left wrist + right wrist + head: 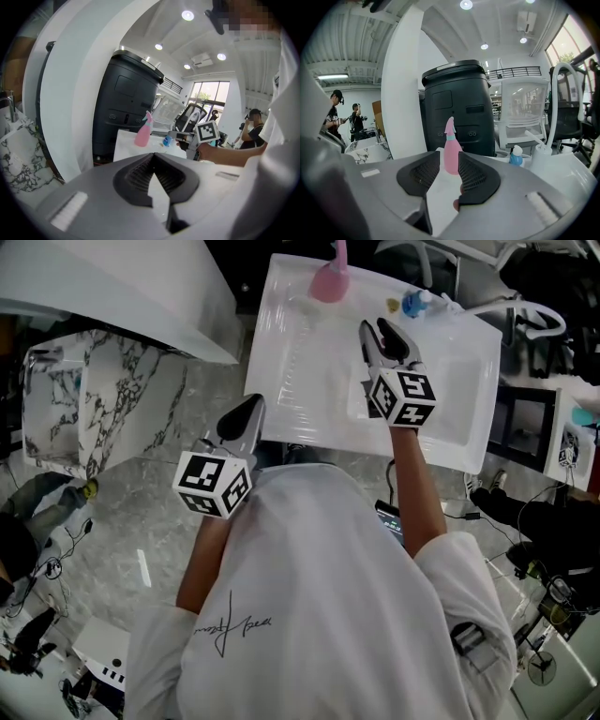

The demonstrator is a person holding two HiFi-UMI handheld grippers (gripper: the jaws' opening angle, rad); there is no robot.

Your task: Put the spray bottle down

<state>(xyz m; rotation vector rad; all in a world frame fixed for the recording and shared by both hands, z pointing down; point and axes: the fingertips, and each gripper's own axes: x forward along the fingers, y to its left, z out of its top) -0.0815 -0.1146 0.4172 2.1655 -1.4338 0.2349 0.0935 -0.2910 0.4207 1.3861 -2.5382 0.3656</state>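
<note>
The pink spray bottle stands upright by the far edge of the white table, with nothing holding it. My right gripper hovers over the table short of it, jaws open. In the right gripper view the bottle shows through the gap between the pads, well beyond the right gripper. My left gripper hangs at the table's near edge, its tips together and empty. From the left gripper the bottle is far off, to the left of the right gripper.
A small blue-capped bottle sits at the table's far right corner. A black bin and white chair stand behind the table. A marble counter is at the left. Cables lie on the floor at the right. People stand in the background.
</note>
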